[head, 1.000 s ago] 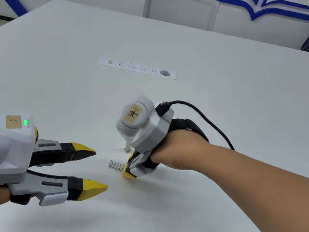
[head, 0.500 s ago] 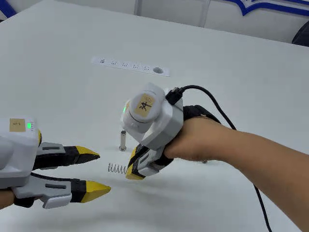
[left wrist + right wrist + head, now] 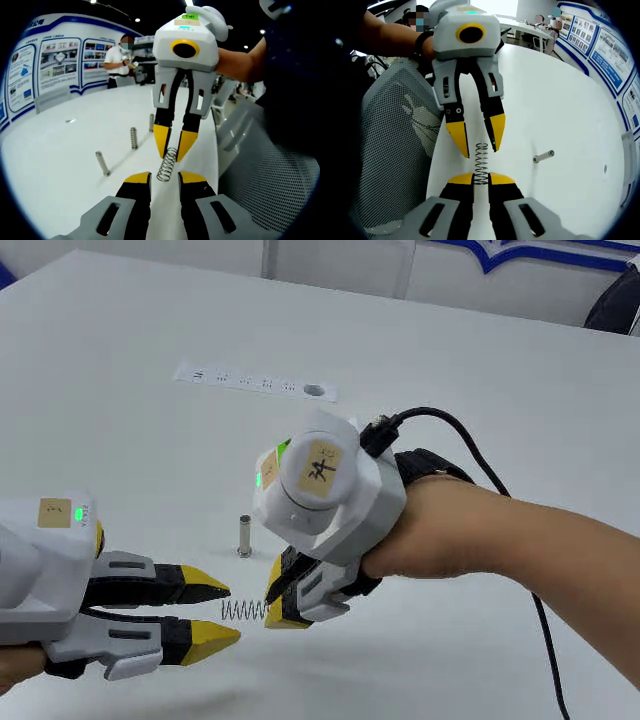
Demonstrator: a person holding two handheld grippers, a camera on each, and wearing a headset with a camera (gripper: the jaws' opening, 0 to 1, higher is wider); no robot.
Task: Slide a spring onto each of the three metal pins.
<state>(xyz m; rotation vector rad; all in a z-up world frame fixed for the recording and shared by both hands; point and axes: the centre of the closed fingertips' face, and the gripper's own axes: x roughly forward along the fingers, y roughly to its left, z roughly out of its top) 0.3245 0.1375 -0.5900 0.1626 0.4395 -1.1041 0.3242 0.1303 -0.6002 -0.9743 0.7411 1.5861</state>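
On the white counter (image 3: 120, 420), the right gripper (image 3: 270, 610) pinches a spring (image 3: 243, 610); its free end pokes between the wide jaws of the left gripper (image 3: 230, 613).

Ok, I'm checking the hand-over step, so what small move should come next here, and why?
Probably shut the left hand-held gripper on the free end of the spring. The right hand-held gripper pinches the spring by its other end, and the left one's open jaws stand either side of the free end. A bare metal pin stands close by on the table.
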